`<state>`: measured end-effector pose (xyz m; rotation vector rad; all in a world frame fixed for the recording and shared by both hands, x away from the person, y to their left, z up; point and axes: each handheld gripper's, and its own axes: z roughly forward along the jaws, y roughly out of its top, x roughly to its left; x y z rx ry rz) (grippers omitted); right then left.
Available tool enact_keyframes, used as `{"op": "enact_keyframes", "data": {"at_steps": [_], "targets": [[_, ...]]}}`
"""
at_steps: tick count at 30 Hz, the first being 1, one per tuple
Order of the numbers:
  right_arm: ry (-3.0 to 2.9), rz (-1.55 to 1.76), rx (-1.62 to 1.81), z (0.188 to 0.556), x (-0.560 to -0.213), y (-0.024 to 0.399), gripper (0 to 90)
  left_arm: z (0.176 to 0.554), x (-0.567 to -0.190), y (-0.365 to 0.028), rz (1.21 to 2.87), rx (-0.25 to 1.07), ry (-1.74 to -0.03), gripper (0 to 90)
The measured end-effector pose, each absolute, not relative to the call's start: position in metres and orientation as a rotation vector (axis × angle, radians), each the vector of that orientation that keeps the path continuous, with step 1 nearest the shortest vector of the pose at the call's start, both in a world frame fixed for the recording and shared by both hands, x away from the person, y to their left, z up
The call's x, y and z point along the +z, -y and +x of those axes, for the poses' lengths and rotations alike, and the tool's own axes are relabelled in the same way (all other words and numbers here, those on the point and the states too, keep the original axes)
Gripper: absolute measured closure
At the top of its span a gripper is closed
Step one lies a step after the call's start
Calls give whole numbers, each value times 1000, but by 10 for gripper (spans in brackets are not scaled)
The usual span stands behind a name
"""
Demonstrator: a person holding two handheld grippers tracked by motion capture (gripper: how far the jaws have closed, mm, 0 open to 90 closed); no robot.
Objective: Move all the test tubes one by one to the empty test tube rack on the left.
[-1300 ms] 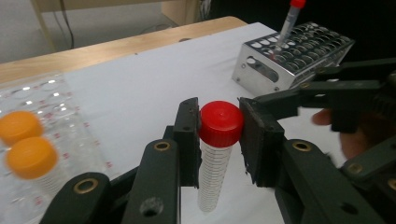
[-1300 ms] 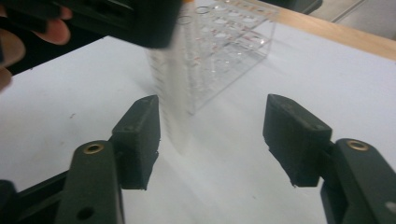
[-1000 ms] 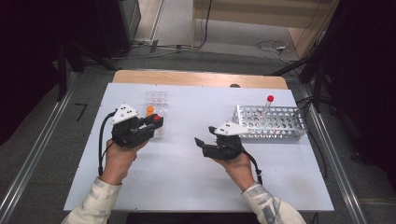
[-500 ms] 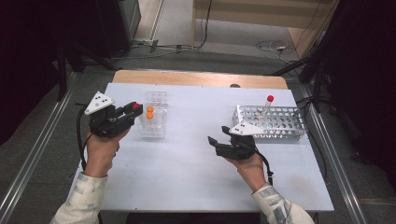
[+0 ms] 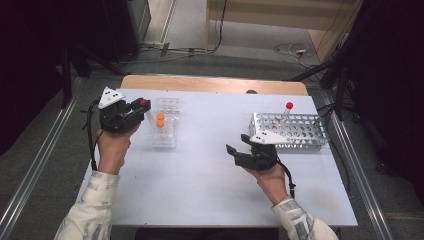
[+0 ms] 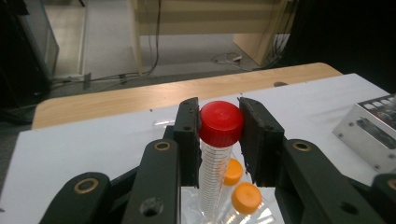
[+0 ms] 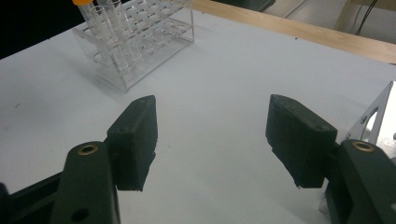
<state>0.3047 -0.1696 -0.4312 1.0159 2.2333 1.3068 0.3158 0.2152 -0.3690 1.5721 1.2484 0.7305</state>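
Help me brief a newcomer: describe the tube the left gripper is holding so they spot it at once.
On the white table, find the clear plastic rack at the left. Just beside it the left gripper clamps a clear graduated tube by its cap. That cap is red; the rack's two tubes have orange caps.

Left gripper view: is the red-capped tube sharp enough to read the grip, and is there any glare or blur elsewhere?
Left gripper view: red-capped tube sharp, pads on its cap; the near jaw links soft. Right gripper view: open jaws slightly soft, clear rack readable. High view: even light, dark surroundings, no glare on the table.
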Motion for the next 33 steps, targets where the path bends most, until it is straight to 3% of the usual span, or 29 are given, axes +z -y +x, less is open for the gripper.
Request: {"op": "enact_keyframes", "data": {"at_steps": [28,33], "targets": [[-2240,1022,1296,304,-434,169,331,330,-418,-201,1651,747,-1302,690],[-2240,1023,1295,305,-434,169,331,328,-417,-201,1642,721,-1301,624]]}}
